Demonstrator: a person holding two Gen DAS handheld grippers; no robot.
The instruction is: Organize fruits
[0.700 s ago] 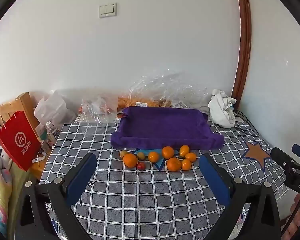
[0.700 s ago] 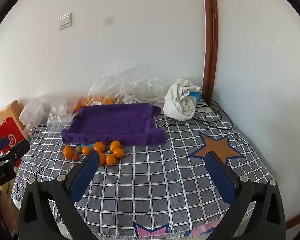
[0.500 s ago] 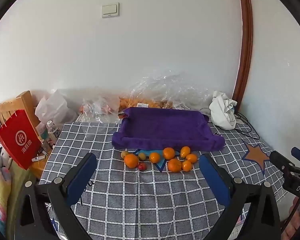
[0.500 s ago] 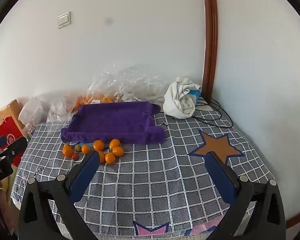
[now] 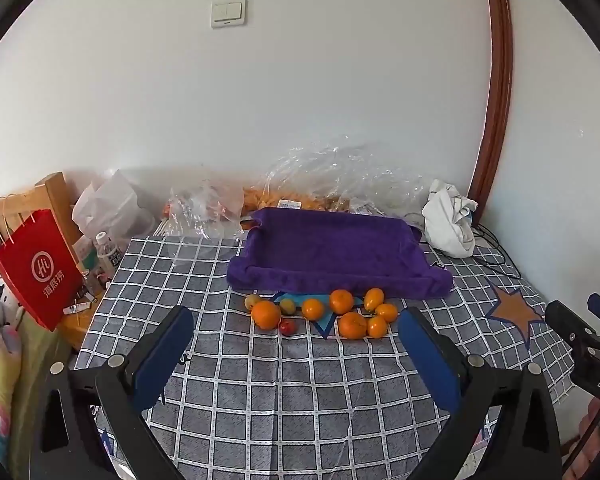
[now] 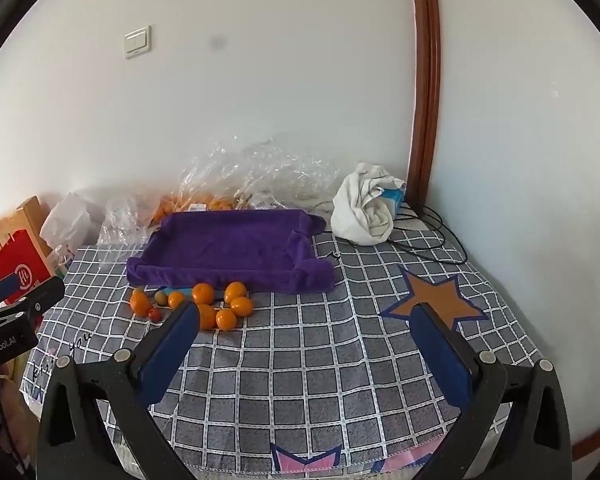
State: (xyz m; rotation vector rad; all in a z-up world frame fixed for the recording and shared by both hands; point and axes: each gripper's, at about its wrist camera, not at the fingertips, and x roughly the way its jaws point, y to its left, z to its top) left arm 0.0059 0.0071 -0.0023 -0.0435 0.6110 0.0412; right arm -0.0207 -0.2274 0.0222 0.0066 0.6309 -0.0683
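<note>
Several loose fruits (image 5: pixel 342 302) lie in a cluster on the checked tablecloth, just in front of a purple towel-lined tray (image 5: pixel 332 248). Most are orange; one small red fruit (image 5: pixel 287 327) and two greenish ones (image 5: pixel 287 306) lie among them. The cluster (image 6: pixel 204 294) and the tray (image 6: pixel 228 244) also show in the right wrist view. My left gripper (image 5: pixel 292 332) is open and empty, hovering above the cloth short of the fruits. My right gripper (image 6: pixel 308 324) is open and empty, to the right of the fruits.
Clear plastic bags (image 5: pixel 340 176) with more fruit lie behind the tray by the wall. A white cloth bundle (image 5: pixel 450 220) and black cables (image 6: pixel 432 236) sit at the back right. A red paper bag (image 5: pixel 38 268), bottles and a wooden chair stand left of the table.
Both grippers have drawn back and tilted a little, so the tray and fruits sit slightly farther off. Both stay open and nothing on the table has moved.
</note>
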